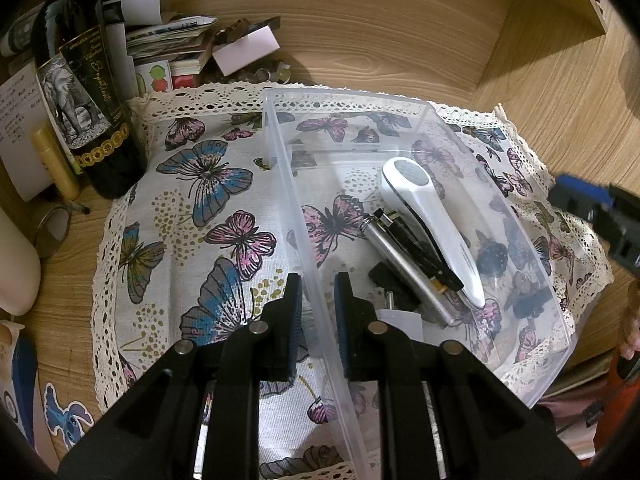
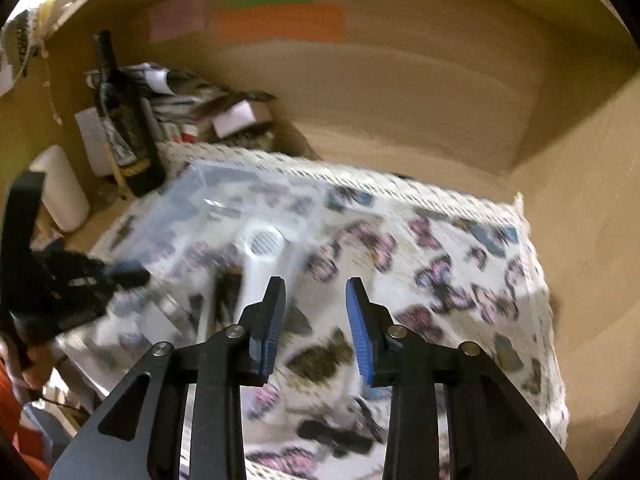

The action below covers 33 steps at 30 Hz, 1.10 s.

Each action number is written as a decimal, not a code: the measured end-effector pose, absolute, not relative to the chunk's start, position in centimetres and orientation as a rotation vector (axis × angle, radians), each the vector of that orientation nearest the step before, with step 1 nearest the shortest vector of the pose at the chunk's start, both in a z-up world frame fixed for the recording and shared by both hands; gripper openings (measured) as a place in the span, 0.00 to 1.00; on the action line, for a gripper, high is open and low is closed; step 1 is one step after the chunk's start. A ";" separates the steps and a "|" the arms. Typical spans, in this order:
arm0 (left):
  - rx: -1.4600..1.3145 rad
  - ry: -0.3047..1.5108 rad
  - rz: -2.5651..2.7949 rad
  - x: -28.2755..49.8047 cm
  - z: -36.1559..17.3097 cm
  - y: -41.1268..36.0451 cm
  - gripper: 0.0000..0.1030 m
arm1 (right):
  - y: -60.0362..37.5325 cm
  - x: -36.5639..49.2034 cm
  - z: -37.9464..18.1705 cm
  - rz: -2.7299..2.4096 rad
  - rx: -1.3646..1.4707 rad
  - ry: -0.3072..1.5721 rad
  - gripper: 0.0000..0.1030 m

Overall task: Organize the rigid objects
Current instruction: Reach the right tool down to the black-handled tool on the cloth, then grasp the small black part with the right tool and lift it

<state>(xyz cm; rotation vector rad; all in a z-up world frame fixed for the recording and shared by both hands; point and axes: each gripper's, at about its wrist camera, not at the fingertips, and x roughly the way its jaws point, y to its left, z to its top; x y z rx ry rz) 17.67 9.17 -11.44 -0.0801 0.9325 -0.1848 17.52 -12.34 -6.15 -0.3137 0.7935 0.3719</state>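
Note:
A clear plastic bin [image 1: 500, 184] stands on a butterfly-print cloth [image 1: 192, 216]. In it lie a white handheld device [image 1: 432, 220], a silver cylinder [image 1: 404, 268], a black pen-like tool [image 1: 416, 248] and a white plug adapter [image 1: 400, 316]. My left gripper [image 1: 318, 292] straddles the bin's left wall, one finger on each side, close around it. My right gripper [image 2: 316, 300] is open and empty above the cloth, right of the bin [image 2: 192, 216]; it also shows at the right edge of the left wrist view [image 1: 592, 208]. The right wrist view is blurred.
A dark wine bottle [image 1: 88, 92] stands at the back left with a yellow tube [image 1: 56, 164], a white bottle [image 1: 16, 268] and a heap of papers and small boxes [image 1: 192, 48]. Wooden walls close the back and right.

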 end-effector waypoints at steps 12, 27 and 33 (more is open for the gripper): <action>-0.079 0.933 -0.185 17.7 -11.4 9.2 0.15 | -15.2 16.9 -10.5 0.363 -0.320 0.936 0.40; -0.072 0.934 -0.178 17.5 -11.5 9.3 0.15 | -14.3 19.2 -13.6 0.413 -0.349 0.996 0.40; -0.070 0.936 -0.178 17.5 -11.5 9.4 0.15 | -14.3 20.4 -14.1 0.413 -0.324 0.982 0.29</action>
